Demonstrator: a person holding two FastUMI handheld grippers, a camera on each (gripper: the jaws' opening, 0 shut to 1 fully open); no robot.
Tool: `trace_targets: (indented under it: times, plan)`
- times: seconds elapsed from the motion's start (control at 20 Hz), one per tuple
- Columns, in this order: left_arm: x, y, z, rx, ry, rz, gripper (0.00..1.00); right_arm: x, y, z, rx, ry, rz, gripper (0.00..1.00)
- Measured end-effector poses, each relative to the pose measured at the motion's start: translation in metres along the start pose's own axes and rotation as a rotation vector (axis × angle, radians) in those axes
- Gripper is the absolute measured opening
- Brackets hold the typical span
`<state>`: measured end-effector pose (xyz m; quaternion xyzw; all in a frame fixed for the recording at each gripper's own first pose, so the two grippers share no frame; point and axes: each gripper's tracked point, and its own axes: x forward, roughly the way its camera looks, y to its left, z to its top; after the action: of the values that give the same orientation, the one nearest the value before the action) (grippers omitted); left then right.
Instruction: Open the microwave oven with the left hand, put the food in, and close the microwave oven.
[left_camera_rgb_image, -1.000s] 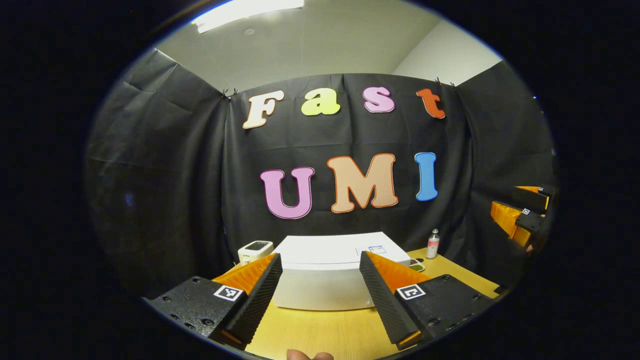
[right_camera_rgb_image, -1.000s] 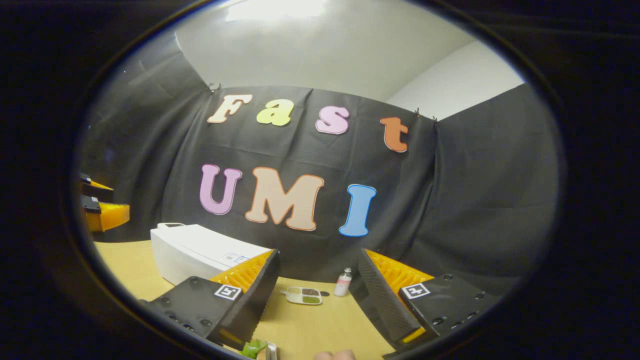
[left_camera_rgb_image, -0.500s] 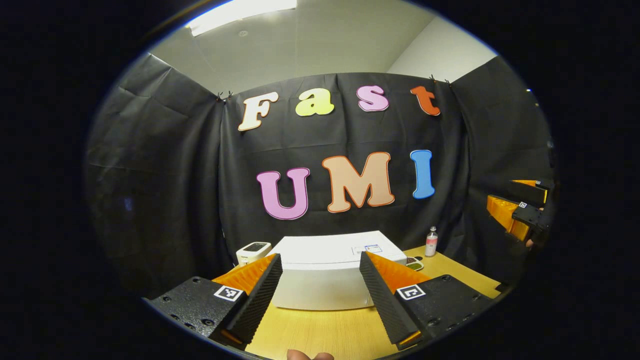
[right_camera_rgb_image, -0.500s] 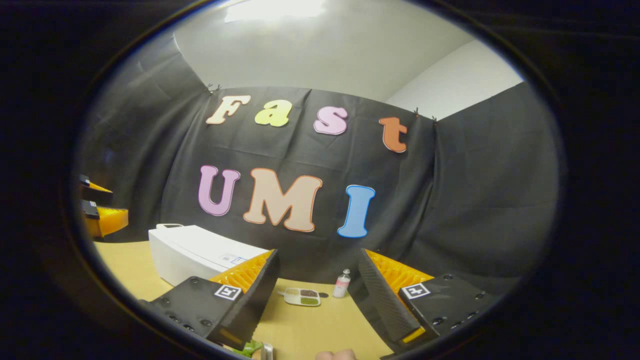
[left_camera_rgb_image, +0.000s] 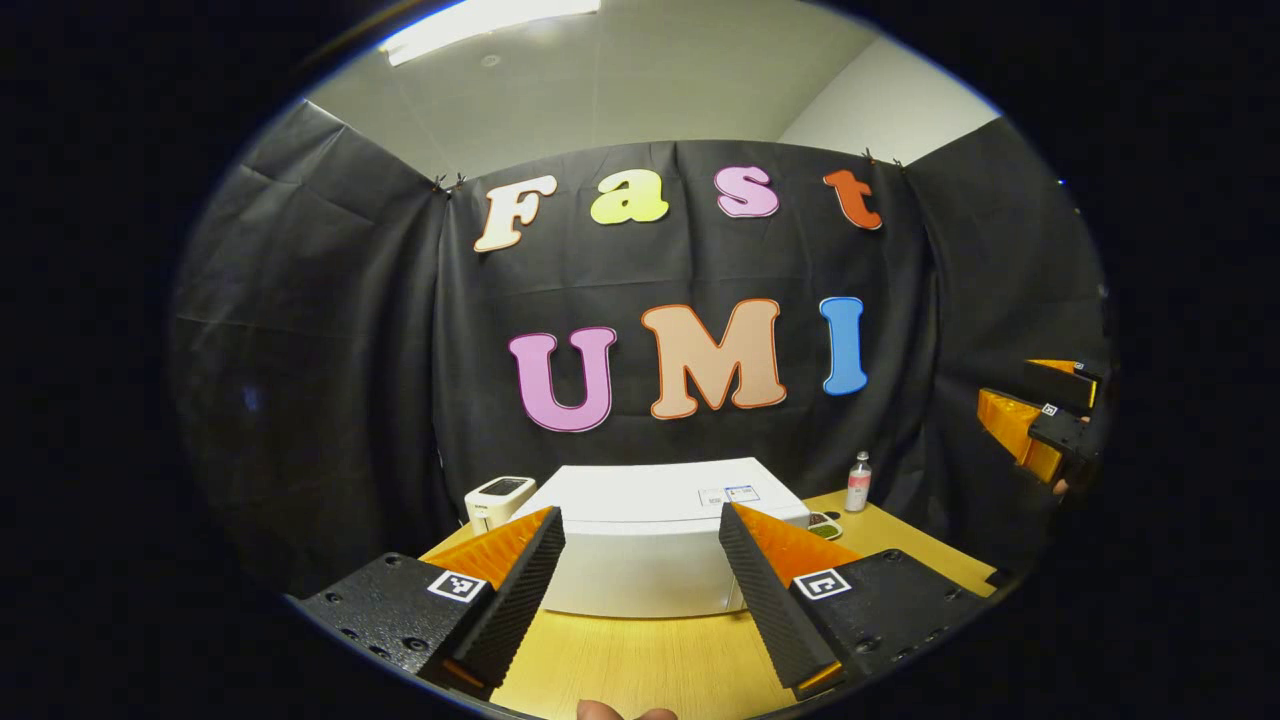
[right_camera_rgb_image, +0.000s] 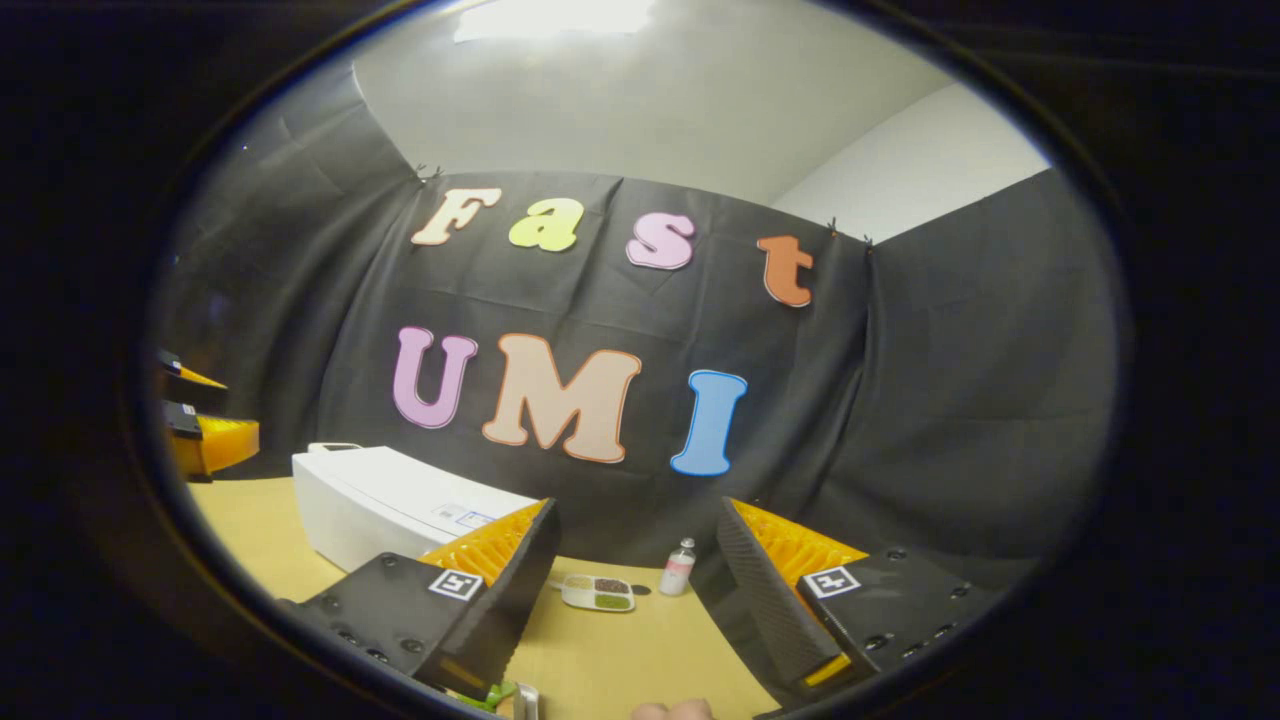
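Microwave oven shut ahead; our left gripper and right gripper both spread, empty; food tray beside bottle.

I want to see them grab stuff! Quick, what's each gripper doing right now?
Left gripper: open, holding nothing, pointed at the white microwave.
Right gripper: open, holding nothing, with the food tray ahead on the table.

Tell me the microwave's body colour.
White; the microwave shows best in the left gripper view.
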<state>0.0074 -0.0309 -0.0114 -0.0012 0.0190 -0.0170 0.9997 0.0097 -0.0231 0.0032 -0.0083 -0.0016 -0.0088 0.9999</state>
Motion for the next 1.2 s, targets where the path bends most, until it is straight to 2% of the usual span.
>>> trace_targets:
  times: [0.35,0.4,0.65,0.7,0.95,1.2]
  plan:
    - [0.006,-0.003,-0.006,0.011,0.013,-0.008,0.96,-0.003,0.002,0.006,0.003,-0.015,0.009,0.97]
    - [0.007,-0.004,-0.008,0.009,0.014,-0.011,0.96,-0.003,0.003,0.005,0.001,-0.013,0.012,1.0]
    - [0.022,-0.007,-0.021,0.014,0.032,-0.027,0.96,-0.008,0.0,0.006,-0.001,-0.014,0.018,1.0]
    - [0.027,-0.008,-0.024,0.006,0.036,-0.029,0.96,-0.01,-0.001,0.006,0.002,-0.012,0.018,0.97]
    - [0.048,-0.02,-0.067,0.011,0.091,-0.058,0.96,-0.016,-0.003,0.001,-0.002,0.014,0.027,1.0]
    - [0.079,-0.05,-0.112,0.048,0.141,-0.118,0.96,-0.023,0.014,0.009,0.075,0.039,0.05,0.97]
